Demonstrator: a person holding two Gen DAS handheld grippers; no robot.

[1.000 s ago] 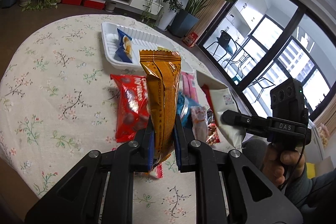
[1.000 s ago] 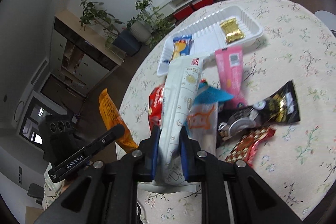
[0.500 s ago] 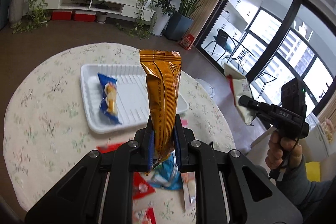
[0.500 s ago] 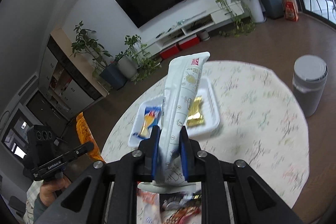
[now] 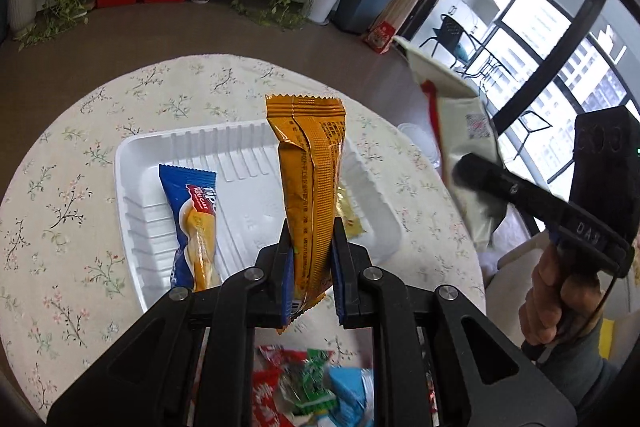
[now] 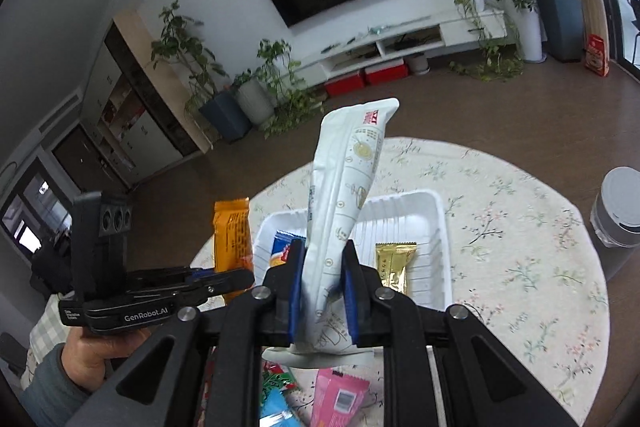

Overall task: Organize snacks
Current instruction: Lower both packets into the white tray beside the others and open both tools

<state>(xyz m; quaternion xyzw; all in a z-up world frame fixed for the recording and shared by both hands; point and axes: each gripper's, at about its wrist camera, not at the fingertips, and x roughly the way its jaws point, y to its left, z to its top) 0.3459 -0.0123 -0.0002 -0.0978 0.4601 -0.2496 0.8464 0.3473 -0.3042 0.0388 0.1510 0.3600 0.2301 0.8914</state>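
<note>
My left gripper [image 5: 311, 269] is shut on an orange snack packet [image 5: 310, 183], which stands upright above the near side of a white tray [image 5: 132, 183]. In that tray lie a blue cake packet [image 5: 192, 223] and a gold packet [image 5: 349, 215], partly hidden by the orange one. My right gripper [image 6: 322, 289] is shut on a tall white snack pouch [image 6: 344, 203], held up in front of the same white tray [image 6: 434, 247], where the gold packet [image 6: 394, 265] and the blue packet [image 6: 282, 243] show. The orange packet [image 6: 232, 231] and left gripper appear at the left of the right wrist view.
The round table has a floral cloth [image 5: 64, 211]. Loose snacks lie near its front edge: red, green and blue packets [image 5: 312, 387] and a pink packet [image 6: 336, 399]. A grey bin [image 6: 618, 211] stands beside the table at right. A person's hand [image 5: 560, 303] grips the right gripper's handle.
Both grippers have risen and moved forward from over the loose snack pile toward the white tray, each still holding its packet. The tray now sits right under the orange packet.
</note>
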